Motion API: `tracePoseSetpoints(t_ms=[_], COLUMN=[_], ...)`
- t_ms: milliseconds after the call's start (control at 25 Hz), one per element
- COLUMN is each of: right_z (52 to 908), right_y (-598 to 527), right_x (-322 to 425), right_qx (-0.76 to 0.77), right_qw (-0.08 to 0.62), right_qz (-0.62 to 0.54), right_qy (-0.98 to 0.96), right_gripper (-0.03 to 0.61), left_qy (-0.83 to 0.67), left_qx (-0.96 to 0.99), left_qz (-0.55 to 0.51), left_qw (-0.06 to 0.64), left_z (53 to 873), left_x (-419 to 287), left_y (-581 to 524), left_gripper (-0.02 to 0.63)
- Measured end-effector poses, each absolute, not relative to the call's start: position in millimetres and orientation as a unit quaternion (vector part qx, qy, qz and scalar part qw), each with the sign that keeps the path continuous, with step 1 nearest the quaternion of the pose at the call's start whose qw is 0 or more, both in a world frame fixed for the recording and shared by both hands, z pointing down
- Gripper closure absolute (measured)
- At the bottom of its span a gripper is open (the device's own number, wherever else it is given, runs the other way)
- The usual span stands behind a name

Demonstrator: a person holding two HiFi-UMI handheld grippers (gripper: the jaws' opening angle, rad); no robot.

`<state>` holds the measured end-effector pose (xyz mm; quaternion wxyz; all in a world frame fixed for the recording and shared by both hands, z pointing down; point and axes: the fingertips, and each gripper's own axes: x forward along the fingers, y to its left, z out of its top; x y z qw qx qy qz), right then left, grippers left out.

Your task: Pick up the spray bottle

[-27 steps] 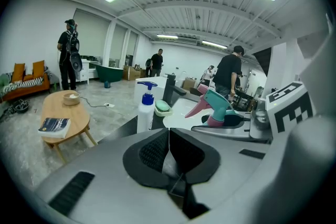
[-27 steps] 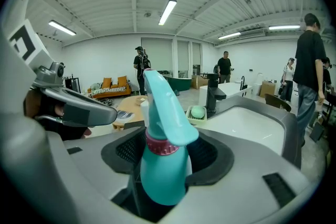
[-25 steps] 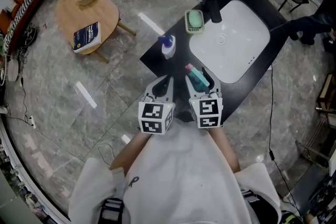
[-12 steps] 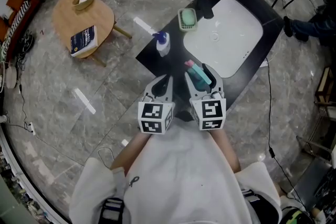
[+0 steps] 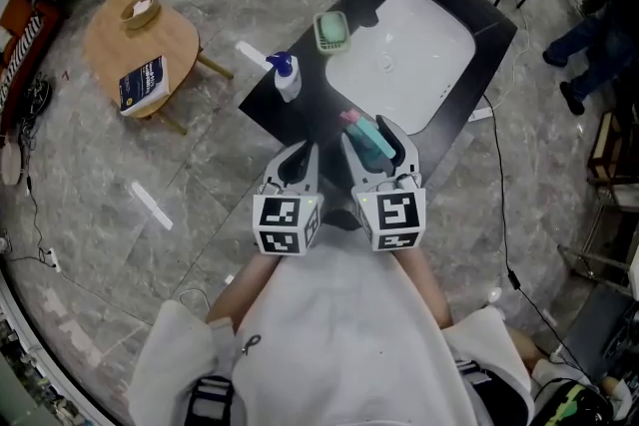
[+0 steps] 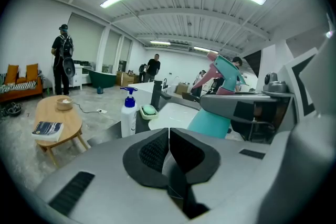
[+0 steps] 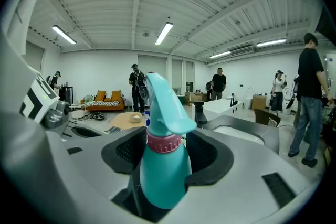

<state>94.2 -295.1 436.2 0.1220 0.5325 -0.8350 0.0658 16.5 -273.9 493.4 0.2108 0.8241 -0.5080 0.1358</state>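
The right gripper [image 7: 165, 150] has its jaws clamped on a teal spray bottle [image 7: 161, 165], the black pads pressing the body from both sides just below the pink collar, with the trigger head standing out past the fingertips. The left gripper [image 6: 169, 140] sits just beside it on its left, level with it, its two jaws pressed together with nothing between them. In the head view the bottle hangs over the near part of a black counter [image 5: 285, 120]. Ahead of the right gripper lies a white sink basin [image 5: 404, 50] set into that counter. Ahead of the left gripper and a little to its left stands a white pump bottle with a blue top [image 5: 287, 77], and beyond that a green soap dish [image 5: 331, 31] at the basin's edge. Well off to the left gripper's left stands a round wooden table [image 5: 115, 45] with a book [image 5: 141, 85] lying on it.
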Motion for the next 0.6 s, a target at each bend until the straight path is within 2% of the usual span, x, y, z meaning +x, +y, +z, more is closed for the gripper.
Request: tracePoseSetpoints(t_ms=[600], right_z=[432.3], right_y=[-272.5], right_x=[110.5], right_qx=[0.543], right_qw=[0.117], right_qz=[0.064], right_qy=[-0.829], right_gripper=[0.327], left_qy=[-0.498], left_qx=[0.832], left_qz=[0.133], left_qw=[0.206], left_z=[492.9], left_x=[39.2], left_y=[-255.1], left_gripper=[0.584])
